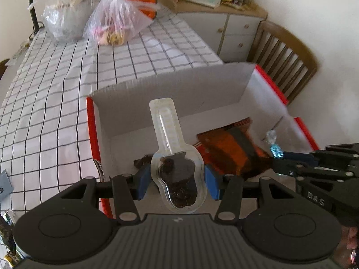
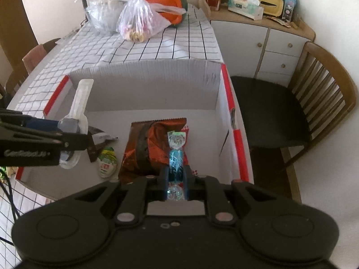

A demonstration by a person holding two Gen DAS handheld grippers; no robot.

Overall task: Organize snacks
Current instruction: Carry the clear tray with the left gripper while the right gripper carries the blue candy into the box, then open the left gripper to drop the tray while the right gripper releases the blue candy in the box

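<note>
Mid-sort at a checked table: both grippers loaded and poised over a white box with red edges.

Clamped in the left gripper: a clear lolly pack with a dark sweet inside, long tab pointing up and away, held above the box's near left corner. Seen too from the right wrist, at the left of the box.

Pinched tight in the right gripper: a blue foil candy, twisted ends showing fore and aft of the pads, held over the middle of the box, above an orange bag.

Already lying on the box floor: the orange bag, a small green-and-white pack just to its left, and a dark packet partly hidden behind the left gripper. Three snacks in, then, as far as can be counted (more may sit out of sight under the tools).

Still to go, by the look of it: release of both held sweets into the box. A few wrappers visible at the table's near left edge, outside the box, probably awaiting collection. Two plastic bags at the far end of the table, contents unclear, perhaps also part of the job.
</note>
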